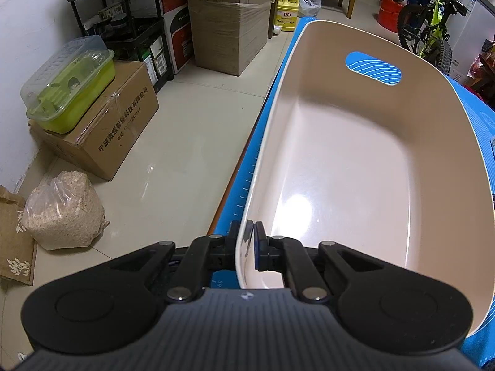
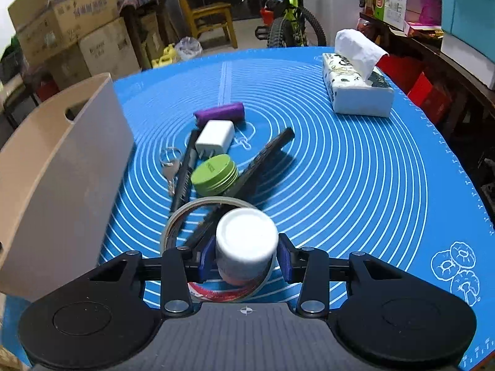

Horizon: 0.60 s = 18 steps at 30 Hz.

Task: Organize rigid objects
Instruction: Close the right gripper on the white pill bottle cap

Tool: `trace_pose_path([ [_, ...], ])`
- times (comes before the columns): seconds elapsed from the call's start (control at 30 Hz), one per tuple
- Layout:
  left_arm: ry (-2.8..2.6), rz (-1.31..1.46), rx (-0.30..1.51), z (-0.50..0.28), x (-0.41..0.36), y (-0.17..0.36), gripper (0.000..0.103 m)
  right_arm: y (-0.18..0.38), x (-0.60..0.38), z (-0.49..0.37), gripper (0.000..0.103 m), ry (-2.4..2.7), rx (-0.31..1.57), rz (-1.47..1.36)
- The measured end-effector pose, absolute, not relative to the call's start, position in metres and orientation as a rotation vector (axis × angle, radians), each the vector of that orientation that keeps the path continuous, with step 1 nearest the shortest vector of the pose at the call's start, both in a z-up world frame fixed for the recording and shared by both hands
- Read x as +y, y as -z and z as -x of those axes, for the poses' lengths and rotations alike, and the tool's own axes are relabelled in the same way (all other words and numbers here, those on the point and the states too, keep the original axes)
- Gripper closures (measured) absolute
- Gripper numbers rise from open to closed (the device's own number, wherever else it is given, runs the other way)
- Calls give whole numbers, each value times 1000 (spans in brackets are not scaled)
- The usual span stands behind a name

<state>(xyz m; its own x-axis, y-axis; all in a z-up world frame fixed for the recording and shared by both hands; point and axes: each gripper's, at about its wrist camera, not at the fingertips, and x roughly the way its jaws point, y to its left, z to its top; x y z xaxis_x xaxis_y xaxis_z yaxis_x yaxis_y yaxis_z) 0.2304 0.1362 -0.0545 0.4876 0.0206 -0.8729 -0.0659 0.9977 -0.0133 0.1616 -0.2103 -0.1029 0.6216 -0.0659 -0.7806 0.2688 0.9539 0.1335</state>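
Left gripper [image 1: 246, 241]: jaws closed on the near rim of the beige basket [image 1: 355, 154], one pad outside the wall, the other inside. Basket interior holds nothing visible; an oval handle slot is cut in the far wall. The basket stands on the blue mat [image 1: 275, 99] at the left edge of the table. Beyond the table edge, on the floor: a cardboard box [image 1: 102, 130] with a green plastic container [image 1: 71, 86] on top, and a clear bag of wood shavings [image 1: 62, 213].

Right gripper [image 2: 246, 256]: jaws part-way closed, pads pressing both sides of a small white-capped bottle [image 2: 246, 241]. The bottle stands inside a roll of clear tape [image 2: 185, 213] that lies flat on the mat [image 2: 371, 185].

Other items lie in a loose pile at mat centre, beyond the bottle:
- green round tin [image 2: 215, 174], touching the tape roll's far side
- white charger plug [image 2: 215, 137], just behind the tin
- purple cylinder [image 2: 219, 113], farthest back
- black pen [image 2: 185, 170], left of the tin
- key ring with a key [image 2: 170, 162], left of the pen
- a long dark flat item [image 2: 266, 157], right of the tin, kind unclear

In the right wrist view the basket [image 2: 62, 170] is at the left, near the pile but apart from it. A tissue box [image 2: 355, 89] sits at the far right of the mat, well apart from the pile.
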Motion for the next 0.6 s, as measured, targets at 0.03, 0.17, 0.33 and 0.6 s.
trace_pose_path([
  [0.03,-53,47,1060,-230,136,55,93,104,-210,-162,55,197,883,-242],
  [0.17,-53,45,1060,-230,136,55,93,105,-210,-162,55,203,881,-221],
  [0.33,-53,45,1060,-231,136,55,93,107,-208,-160,54,221,884,-170],
  [0.6,-53,45,1060,-230,136,55,93,103,-213,-153,53,241,864,-169],
])
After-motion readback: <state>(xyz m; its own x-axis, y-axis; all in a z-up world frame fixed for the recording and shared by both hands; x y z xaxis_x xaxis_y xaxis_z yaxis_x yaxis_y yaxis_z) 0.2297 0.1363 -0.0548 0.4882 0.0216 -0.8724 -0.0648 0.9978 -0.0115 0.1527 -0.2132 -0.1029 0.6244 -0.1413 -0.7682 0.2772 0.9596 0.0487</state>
